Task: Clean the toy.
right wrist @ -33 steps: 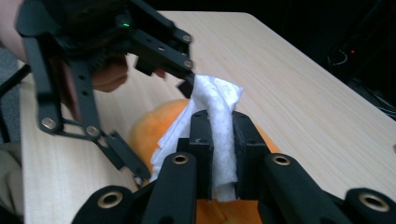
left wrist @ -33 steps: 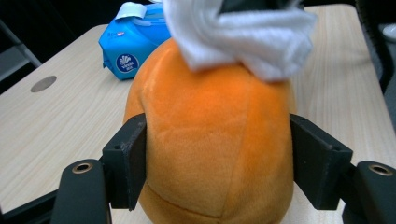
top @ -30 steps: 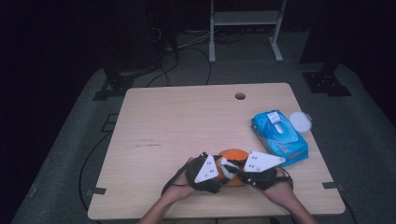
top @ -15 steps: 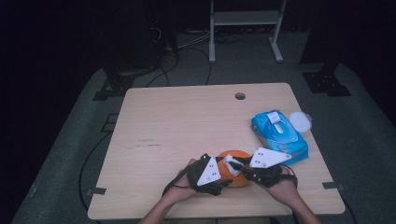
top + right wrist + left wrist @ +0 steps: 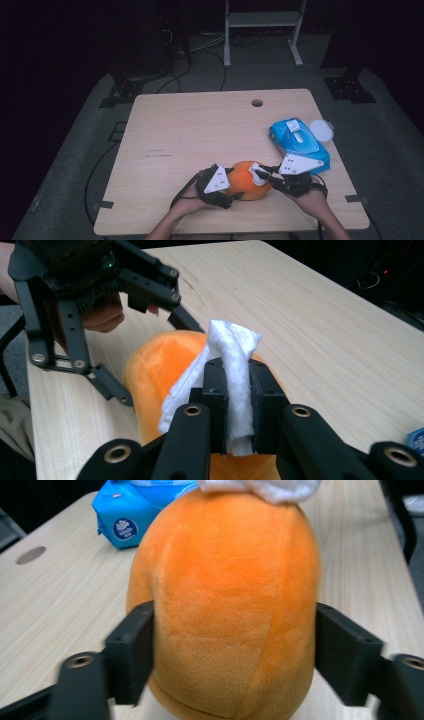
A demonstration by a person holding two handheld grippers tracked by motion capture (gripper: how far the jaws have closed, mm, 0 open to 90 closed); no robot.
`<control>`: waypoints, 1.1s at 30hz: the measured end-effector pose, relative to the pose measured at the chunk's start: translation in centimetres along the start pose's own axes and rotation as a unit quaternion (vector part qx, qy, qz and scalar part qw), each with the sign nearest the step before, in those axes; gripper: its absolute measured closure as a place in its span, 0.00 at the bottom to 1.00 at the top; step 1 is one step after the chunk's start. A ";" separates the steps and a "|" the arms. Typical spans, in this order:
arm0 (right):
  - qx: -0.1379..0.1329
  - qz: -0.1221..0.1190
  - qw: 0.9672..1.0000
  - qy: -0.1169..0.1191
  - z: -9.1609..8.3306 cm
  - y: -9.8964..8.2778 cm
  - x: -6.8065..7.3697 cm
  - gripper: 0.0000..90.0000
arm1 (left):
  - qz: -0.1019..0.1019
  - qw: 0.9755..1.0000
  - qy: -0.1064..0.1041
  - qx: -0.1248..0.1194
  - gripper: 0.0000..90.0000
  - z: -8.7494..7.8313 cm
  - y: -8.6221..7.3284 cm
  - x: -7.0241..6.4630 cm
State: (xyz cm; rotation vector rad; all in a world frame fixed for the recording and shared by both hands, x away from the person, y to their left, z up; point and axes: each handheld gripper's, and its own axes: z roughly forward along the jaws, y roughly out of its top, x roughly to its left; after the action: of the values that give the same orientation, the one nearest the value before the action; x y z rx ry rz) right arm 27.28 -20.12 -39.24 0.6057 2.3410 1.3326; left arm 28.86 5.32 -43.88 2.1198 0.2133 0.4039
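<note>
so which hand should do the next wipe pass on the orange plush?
Right. The right gripper already has the white wipe pinched between its fingers, resting on the orange plush. The left gripper straddles the plush; its fingers have just been opening, so it likely only steadies.

We are seeing a blue pack of wipes (image 5: 299,141) lying near the right edge of the wooden bench (image 5: 200,135), with a round white lid (image 5: 321,130) just beside it. A round hole (image 5: 257,103) is sitting near the far edge. Beyond, a white metal frame (image 5: 262,22) is standing on the dark floor (image 5: 75,165).
</note>
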 end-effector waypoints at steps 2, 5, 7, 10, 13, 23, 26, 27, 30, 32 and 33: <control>0.001 -0.005 1.000 0.004 0.5 0.1 0.5 0.88 | -0.018 1.000 -0.005 -0.006 0.10 0.1 0.5 0.1; 0.001 -0.020 1.000 0.015 1.2 0.5 1.5 0.88 | -0.008 1.000 -0.001 -0.009 0.12 -0.1 0.7 0.0; 0.006 -0.032 0.999 0.011 1.4 0.7 1.8 0.88 | -0.010 1.000 0.003 -0.015 0.22 -0.3 0.2 0.1; 0.002 -0.024 1.000 0.012 1.1 0.6 1.3 0.88 | -0.030 0.999 0.001 -0.020 0.29 -0.5 -0.3 0.5; 0.004 -0.019 1.000 0.005 0.7 0.2 0.7 0.88 | -0.043 0.999 0.000 -0.017 0.30 -0.6 -0.7 0.9; -0.001 0.009 1.000 -0.002 -0.2 -0.7 -0.1 0.88 | -0.062 0.998 -0.002 -0.021 0.30 -0.6 -1.3 1.3; -0.001 -0.009 1.000 0.014 0.1 -0.1 0.9 0.88 | -0.068 0.997 -0.002 -0.019 0.30 -0.7 -1.4 1.3; 0.003 -0.019 1.000 0.012 0.3 0.0 1.2 0.88 | -0.069 0.997 -0.002 -0.019 0.30 -0.7 -1.4 1.3; 0.004 -0.012 1.000 0.007 0.2 -0.3 0.7 0.88 | -0.069 0.997 -0.003 -0.020 0.30 -0.8 -1.5 1.5; 0.005 0.000 1.000 0.001 0.0 -0.8 -0.1 0.88 | -0.071 0.997 -0.003 -0.021 0.30 -0.7 -1.6 1.5; 0.004 0.008 1.000 -0.001 -0.2 -1.2 -0.5 0.88 | -0.069 0.997 -0.004 -0.021 0.30 -0.7 -1.6 1.5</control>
State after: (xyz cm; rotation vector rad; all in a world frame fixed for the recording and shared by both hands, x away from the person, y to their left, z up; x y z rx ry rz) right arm 27.41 -21.07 -40.12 0.6307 2.3456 1.3290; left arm 30.00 7.23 -44.50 2.0512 0.3430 0.3159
